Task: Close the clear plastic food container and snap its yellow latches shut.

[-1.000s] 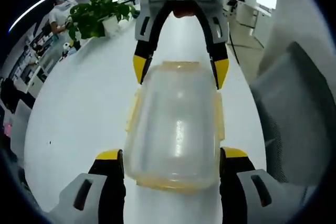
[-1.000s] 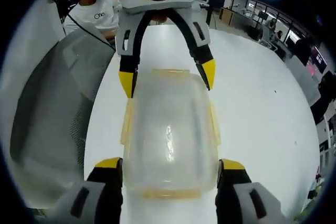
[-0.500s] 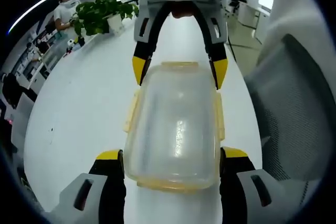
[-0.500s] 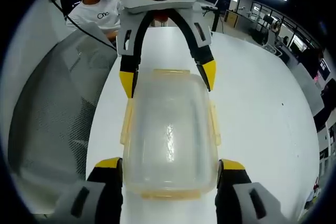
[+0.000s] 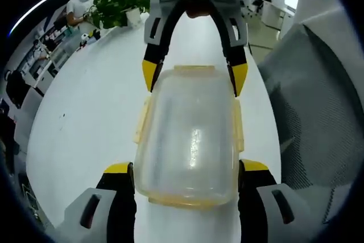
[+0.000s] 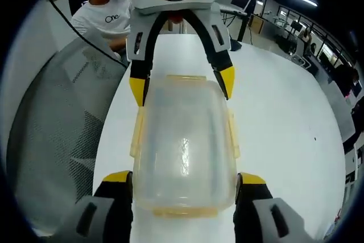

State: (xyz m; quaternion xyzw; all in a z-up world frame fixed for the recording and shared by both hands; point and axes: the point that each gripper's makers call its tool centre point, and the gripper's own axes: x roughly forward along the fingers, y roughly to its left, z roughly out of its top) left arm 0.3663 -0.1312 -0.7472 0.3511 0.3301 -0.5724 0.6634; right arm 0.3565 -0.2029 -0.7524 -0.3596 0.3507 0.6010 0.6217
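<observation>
1. Both grippers clamp the clear plastic container [image 5: 189, 140] from opposite ends: the left gripper [image 5: 186, 189] has its yellow-tipped jaws pressed on the two sides of the near end in the left gripper view, and the right gripper [image 6: 185, 189] does the same at its own near end in the right gripper view.
2. White table [image 5: 85, 129] runs under the container and far beyond it.
3. Grey mesh chair back [image 6: 51, 140] stands at the table's edge.
4. Container's lid is on; pale yellow latches [image 6: 137, 135] lie along its long sides, and whether they are snapped cannot be told.
5. Green plant [image 5: 116, 7] stands at the table's far left.
</observation>
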